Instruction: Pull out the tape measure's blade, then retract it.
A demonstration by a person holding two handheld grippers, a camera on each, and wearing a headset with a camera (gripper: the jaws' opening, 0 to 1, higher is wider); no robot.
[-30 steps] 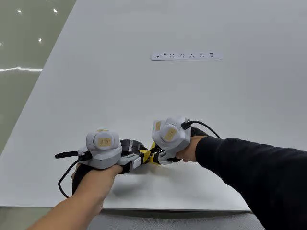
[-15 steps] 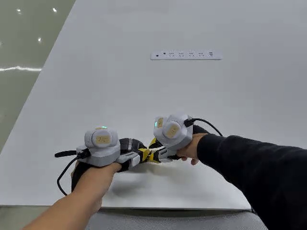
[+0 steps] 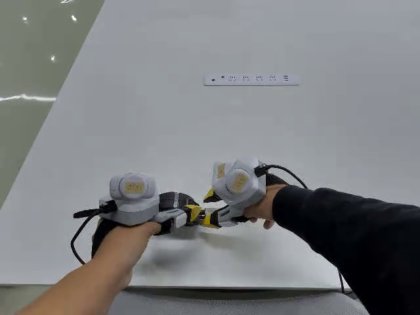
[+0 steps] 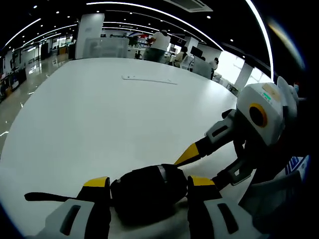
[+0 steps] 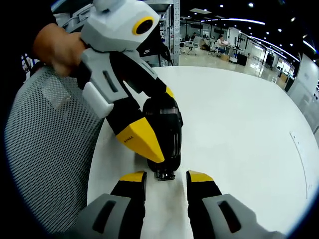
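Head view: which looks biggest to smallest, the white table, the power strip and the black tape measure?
1. White table, by far.
2 and 3. Power strip and tape measure: unsure. The strip looks longer but thin and lies farther off; the tape measure is partly covered.

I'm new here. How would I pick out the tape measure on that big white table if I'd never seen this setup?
On the big white table, look to the near edge, far from the white power strip, where two hand-held grippers come together. The tape measure is the rounded black case clamped between the yellow-tipped jaws of the left gripper, dark and smooth against the grey-white tools.
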